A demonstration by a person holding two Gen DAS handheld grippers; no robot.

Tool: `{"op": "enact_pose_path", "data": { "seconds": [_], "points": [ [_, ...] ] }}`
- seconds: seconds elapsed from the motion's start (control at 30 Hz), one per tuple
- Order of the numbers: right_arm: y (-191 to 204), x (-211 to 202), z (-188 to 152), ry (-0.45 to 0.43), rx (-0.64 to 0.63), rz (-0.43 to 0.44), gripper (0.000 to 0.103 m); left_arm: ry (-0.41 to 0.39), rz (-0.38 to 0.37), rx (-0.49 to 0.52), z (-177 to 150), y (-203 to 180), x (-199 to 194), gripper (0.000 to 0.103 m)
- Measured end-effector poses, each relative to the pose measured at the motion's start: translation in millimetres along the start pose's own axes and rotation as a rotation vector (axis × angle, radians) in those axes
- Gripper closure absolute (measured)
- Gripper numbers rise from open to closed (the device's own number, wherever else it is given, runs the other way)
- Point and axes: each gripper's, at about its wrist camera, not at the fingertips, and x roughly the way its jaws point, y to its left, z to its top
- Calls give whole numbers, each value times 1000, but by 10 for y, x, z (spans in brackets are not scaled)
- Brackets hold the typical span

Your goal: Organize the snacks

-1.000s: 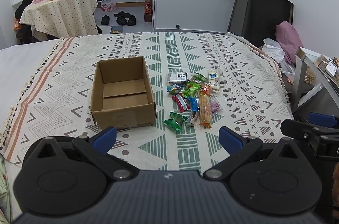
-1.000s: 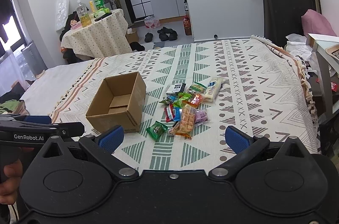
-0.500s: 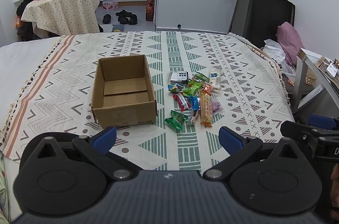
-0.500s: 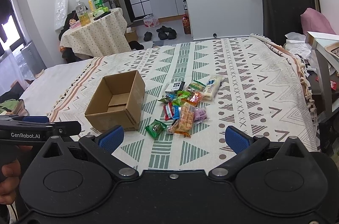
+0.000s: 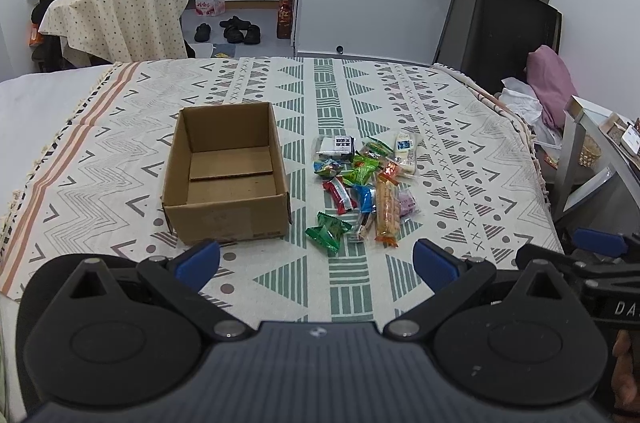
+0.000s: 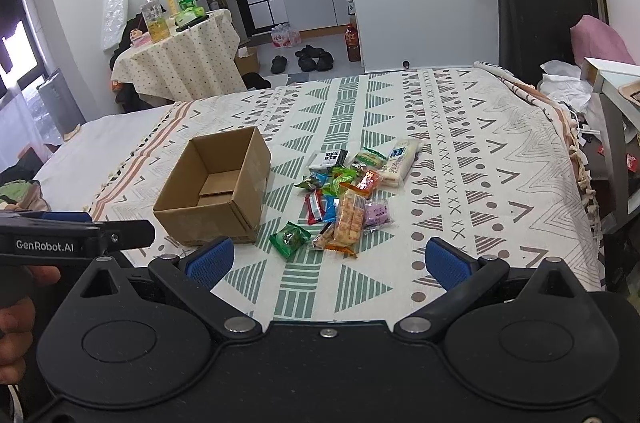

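"genrobot.ai" reads on the left gripper (image 6: 120, 235), at 9 o'clock in the right view. both it and the right gripper (image 6: 328, 261) hang wide open, empty. snacks (image 5: 366, 189) lie at 3 o'clock of the empty cardboard box (image 5: 226, 179); bare patterned blanket (image 5: 460, 143) surrounds them.

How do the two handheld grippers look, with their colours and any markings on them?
Both are matte black plastic. The left gripper and right gripper each have two round pivot housings, silver rivets and blue ribbed fingertip pads. White lettering "GenRobot.AI" marks the left gripper's side.
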Motion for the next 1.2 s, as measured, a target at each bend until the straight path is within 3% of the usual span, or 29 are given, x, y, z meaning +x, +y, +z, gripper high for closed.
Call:
{"op": "enact_pose_path", "data": {
  "seconds": [0.47,0.67,0.93,1.2],
  "points": [
    [-191,315,8,20,22,-24,0,40,0,-44,72,-61,474,3],
    [-336,517,13,36,77,13,1,64,-4,-53,99,-106,711,3],
    [-504,828,18,76,139,49,11,98,14,-62,152,-120,1039,10],
    [-651,1132,28,84,208,93,13,161,19,-41,191,-197,1424,21]
  ]
}}
